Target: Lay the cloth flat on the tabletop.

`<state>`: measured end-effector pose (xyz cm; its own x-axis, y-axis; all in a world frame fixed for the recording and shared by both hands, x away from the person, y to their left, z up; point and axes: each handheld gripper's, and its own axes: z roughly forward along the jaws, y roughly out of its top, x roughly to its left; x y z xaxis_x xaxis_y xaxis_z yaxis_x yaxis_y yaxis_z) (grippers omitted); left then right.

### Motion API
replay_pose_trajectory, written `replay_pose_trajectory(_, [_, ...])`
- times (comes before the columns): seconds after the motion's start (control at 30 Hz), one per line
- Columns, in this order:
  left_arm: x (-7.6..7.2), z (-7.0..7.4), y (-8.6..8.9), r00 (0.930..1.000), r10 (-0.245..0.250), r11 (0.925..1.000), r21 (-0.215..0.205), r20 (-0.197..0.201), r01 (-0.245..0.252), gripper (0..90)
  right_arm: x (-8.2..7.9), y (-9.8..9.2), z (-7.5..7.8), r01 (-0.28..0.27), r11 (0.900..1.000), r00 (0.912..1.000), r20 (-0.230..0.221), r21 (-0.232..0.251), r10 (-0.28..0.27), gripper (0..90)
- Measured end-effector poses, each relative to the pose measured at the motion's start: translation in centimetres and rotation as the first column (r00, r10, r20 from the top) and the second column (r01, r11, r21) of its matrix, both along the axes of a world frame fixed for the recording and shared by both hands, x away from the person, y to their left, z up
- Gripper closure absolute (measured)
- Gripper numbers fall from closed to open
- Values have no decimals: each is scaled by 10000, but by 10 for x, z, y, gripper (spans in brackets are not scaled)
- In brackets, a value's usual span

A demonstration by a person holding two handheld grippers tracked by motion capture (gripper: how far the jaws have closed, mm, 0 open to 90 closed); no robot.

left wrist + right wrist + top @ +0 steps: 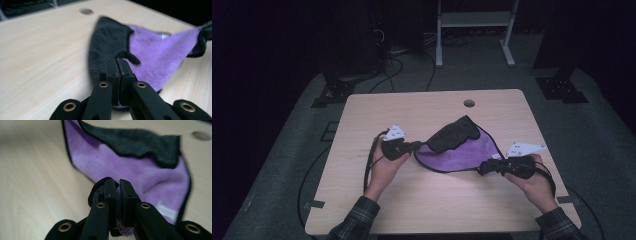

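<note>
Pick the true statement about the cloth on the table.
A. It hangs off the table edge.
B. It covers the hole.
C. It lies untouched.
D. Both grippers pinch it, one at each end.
D: the left gripper and right gripper are each shut on an end of the cloth.

Light wood table (362, 120), round hole (469, 103) near far edge; white frame (474, 30) beyond, perhaps shelf legs.

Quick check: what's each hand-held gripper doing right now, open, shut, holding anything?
Left hand-held gripper: shut on a corner of the purple cloth.
Right hand-held gripper: shut on the opposite corner of the purple cloth.
</note>
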<state>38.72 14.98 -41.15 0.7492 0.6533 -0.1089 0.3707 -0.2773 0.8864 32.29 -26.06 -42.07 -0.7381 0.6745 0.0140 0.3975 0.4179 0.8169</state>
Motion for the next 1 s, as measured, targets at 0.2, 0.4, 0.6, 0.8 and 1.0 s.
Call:
replay_pose_trajectory(0.2, [-2, 21, 34, 9955, 917, 9931, -762, 257, -895, 893, 5, -13, 20, 638, 9975, 9952, 726, 296, -658, 850])
replay_pose_trajectory(0.4, [-5, 38, 49, 9897, 1338, 9834, -1300, 510, -1263, 894, 8, -25, 41, 1085, 9910, 9831, 1392, 784, -1187, 853])
replay_pose_trajectory(0.6, [2, 57, 45, 9826, 1616, 9785, -1444, 918, -1474, 894, 21, -23, 65, 1201, 9883, 9699, 2012, 940, -1370, 853])
replay_pose_trajectory(0.8, [29, 76, 44, 9721, 2059, 9652, -1870, 1127, -1828, 894, 59, -20, 88, 1560, 9779, 9546, 2330, 1393, -1855, 854])
replay_pose_trajectory(1.0, [53, 105, 46, 9621, 2331, 9524, -2332, 1416, -1965, 895, 100, -16, 107, 1895, 9673, 9405, 2517, 1689, -2282, 854])
